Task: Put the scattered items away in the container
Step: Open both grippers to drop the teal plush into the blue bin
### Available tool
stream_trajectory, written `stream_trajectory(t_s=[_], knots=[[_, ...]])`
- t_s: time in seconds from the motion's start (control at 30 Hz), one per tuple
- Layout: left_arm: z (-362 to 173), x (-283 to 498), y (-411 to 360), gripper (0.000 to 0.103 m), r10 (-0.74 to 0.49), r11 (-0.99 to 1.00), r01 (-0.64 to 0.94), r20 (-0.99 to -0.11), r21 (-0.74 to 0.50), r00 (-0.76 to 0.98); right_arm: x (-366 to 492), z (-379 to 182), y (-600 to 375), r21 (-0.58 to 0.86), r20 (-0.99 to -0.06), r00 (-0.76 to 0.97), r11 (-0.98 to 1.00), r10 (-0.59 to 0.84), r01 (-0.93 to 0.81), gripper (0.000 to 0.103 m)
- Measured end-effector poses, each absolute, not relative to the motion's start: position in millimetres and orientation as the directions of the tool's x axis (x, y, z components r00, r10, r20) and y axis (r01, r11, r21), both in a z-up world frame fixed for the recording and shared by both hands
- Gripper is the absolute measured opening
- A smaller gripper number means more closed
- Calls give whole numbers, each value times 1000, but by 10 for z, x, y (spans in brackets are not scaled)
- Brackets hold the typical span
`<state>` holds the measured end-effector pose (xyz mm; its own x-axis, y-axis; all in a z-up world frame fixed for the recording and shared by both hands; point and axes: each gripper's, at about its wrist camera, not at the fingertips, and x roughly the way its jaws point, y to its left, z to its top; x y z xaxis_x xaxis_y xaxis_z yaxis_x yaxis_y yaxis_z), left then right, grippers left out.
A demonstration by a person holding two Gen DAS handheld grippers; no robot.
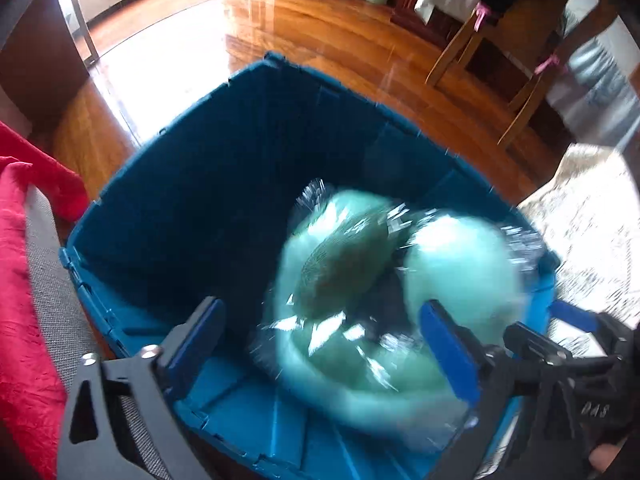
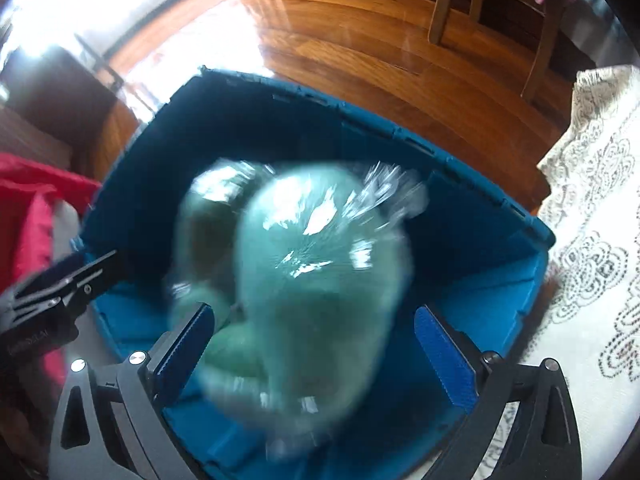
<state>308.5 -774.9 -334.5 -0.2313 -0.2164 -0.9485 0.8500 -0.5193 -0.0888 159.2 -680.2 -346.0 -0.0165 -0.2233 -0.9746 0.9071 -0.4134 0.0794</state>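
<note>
Right wrist: blurred pale-green plastic-wrapped bundle (image 2: 316, 280).

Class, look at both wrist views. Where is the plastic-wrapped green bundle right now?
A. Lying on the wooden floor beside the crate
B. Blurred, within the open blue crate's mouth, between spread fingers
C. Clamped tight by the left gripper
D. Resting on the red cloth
B: the green bundle is motion-blurred over the blue crate interior, with both the left gripper and the right gripper spread open, not pinching it.

Daylight enters from eleven o'clock, throwing blown-out glare across the wooden floor (image 1: 248, 28). The plastic-wrapped green bundle (image 1: 360, 280) is motion-blurred with streaked highlights. Fisheye bending and dark vignetting mark all edges.
</note>
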Motion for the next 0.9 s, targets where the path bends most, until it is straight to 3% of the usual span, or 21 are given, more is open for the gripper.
stream_trajectory(t_s=[0.13, 0.33, 0.63, 0.9], knots=[[-3645, 3044, -7593, 103, -143, -521, 851, -976, -69, -167, 1731, -3653, -6773, -43, -991, -84, -358, -101, 933, 101], [-3741, 3073, -7440, 103, -111, -517, 854, -984, -62, -139, 1724, -3564, -6632, -63, -991, -100, -359, -85, 931, 101], [-3516, 3128, -7369, 103, -130, -522, 852, -983, -40, -126, 1677, -3175, -6522, -68, -987, -117, -365, -113, 928, 101], [-2948, 3174, -7125, 103, -191, -527, 848, -964, -59, -186, 1568, -2690, -6179, -34, -971, -118, -370, -207, 929, 101]])
